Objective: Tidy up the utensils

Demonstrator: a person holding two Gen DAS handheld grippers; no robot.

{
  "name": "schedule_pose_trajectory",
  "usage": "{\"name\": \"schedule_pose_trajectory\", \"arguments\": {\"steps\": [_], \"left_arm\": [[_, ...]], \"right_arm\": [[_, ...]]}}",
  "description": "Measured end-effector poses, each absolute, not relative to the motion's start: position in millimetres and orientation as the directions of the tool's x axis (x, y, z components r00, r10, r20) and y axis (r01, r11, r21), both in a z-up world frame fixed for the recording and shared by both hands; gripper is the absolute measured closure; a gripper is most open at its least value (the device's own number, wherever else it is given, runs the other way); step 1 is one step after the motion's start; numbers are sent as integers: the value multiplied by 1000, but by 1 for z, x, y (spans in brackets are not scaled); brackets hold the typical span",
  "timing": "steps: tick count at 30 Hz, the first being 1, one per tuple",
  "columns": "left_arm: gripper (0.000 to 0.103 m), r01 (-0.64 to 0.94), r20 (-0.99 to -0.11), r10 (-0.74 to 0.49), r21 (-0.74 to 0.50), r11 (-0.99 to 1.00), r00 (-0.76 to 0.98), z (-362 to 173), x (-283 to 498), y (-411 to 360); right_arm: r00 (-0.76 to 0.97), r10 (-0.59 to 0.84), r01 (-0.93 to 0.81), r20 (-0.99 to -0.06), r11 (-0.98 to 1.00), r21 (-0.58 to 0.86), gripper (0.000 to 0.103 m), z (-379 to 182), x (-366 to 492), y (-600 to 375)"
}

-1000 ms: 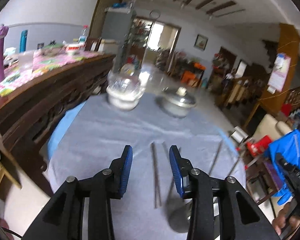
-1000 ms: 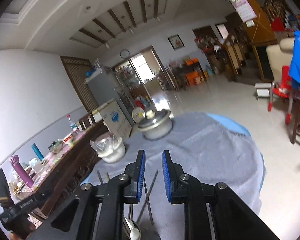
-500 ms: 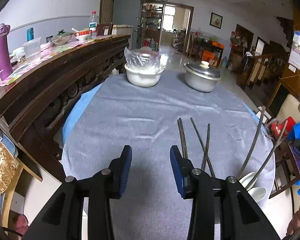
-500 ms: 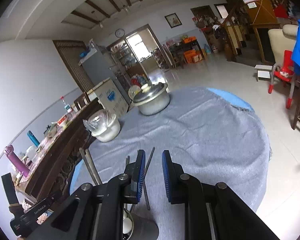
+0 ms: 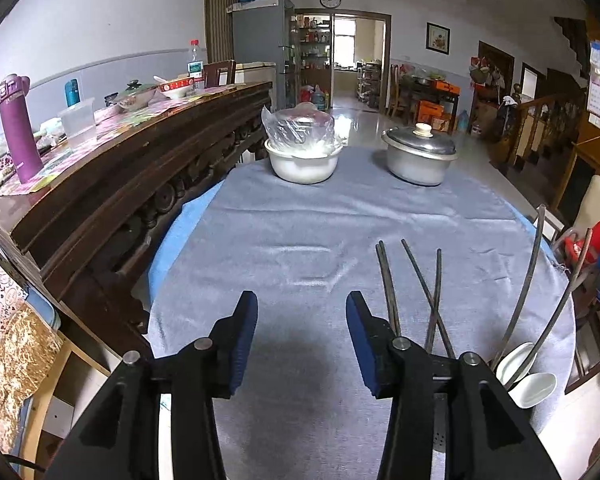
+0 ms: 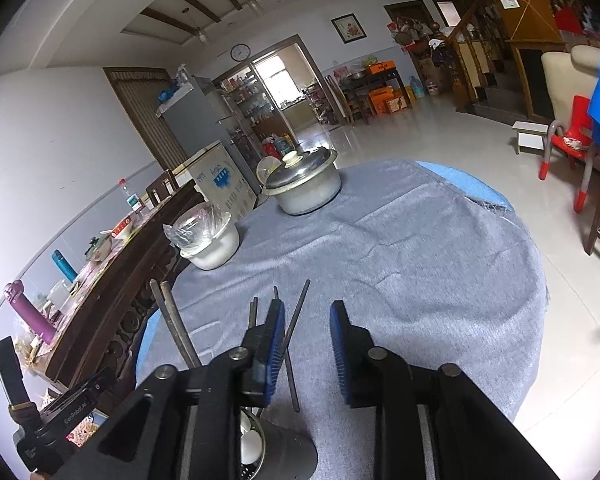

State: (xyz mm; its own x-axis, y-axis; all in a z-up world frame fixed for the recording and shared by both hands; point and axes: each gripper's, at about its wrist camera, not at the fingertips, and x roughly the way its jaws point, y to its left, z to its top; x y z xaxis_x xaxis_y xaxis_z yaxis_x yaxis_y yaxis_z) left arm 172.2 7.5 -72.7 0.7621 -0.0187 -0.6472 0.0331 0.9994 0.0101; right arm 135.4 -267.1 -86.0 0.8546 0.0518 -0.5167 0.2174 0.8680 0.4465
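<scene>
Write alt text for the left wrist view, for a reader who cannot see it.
An open left gripper hovers above a grey-clothed table, with loose chopsticks lying just to its right. Beyond stand a plastic-covered white bowl and a lidded metal pot.

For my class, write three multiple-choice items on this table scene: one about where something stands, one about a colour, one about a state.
1. Where does the lidded metal pot stand?
A. at the table's far side, beside the white bowl
B. on the floor
C. on the wooden sideboard

2. What colour is the tablecloth?
A. red
B. grey
C. green

3. How is the left gripper?
A. shut on a spoon
B. open, holding nothing
C. shut on chopsticks

Answers: 1 A, pot and bowl stand side by side on the cloth; 2 B, the cloth is plainly grey; 3 B, bare cloth shows between its fingers.
</scene>
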Motion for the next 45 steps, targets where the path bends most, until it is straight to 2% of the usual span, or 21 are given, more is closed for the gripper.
{"name": "schedule_pose_trajectory", "arguments": {"steps": [7,23,45], "left_arm": [[55,5,-652,31,52,999,758,-79,175,10],[37,-37,-662,93,98,995,744,-98,179,18],[37,2,-767,74,98,995,638,-171,184,18]], "right_arm": [[850,56,218,-524,868,446,76,-88,137,-267],[801,80,256,-593,850,461,76,-121,144,-273],[747,96,312,-658,823,475,75,-175,148,-295]]}}
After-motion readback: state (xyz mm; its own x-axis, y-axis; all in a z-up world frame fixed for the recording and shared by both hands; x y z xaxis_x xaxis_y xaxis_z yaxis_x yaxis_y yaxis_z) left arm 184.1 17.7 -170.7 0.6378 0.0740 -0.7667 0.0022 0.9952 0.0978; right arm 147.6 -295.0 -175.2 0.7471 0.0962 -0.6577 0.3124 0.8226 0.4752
